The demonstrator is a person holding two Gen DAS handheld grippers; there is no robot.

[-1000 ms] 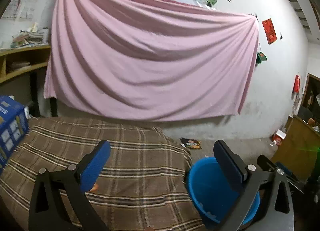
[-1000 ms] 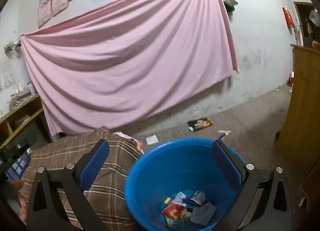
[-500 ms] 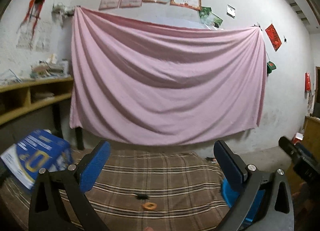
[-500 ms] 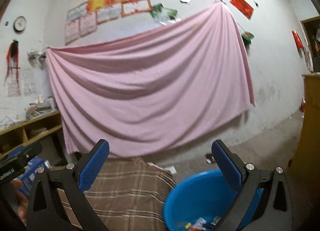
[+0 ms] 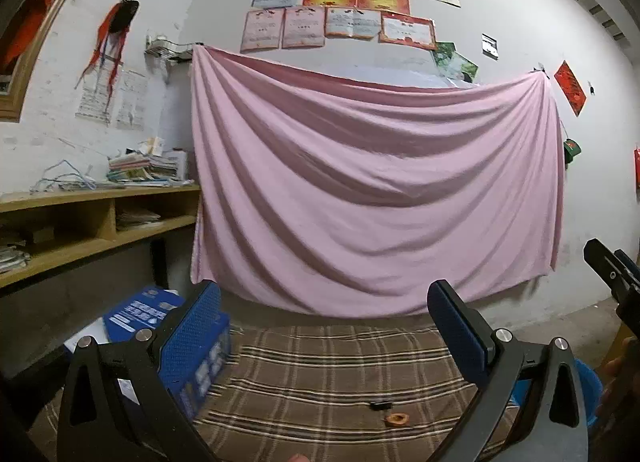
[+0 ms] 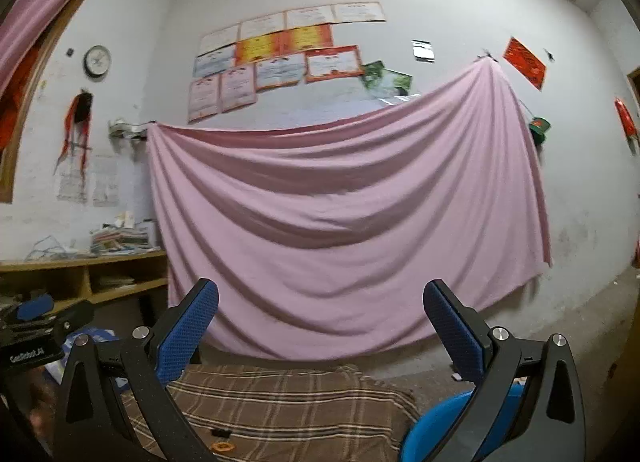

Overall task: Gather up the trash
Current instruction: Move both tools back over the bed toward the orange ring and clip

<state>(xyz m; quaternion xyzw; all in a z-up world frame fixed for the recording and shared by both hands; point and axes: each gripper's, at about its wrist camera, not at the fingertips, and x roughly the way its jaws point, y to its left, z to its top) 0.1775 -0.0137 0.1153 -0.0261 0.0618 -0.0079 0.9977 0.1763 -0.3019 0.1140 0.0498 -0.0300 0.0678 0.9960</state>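
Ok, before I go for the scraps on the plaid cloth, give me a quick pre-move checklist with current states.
1. Left tool open, nothing held: ok.
2. Right tool open, nothing held: ok.
3. Orange scrap in sight on the plaid cloth: ok.
4. Small black piece beside it, lying apart: ok.
5. Blue tub in view at right: ok.
6. Room left in tub: cannot tell.

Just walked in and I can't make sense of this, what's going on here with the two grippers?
A person is collecting trash with a handheld gripper in each hand. Right now the left gripper and right gripper are both open and empty, raised and pointing toward the pink sheet on the wall. Two small bits, an orange ring and a dark scrap, lie on the plaid blanket. The blue tub sits beside the blanket, on its right.
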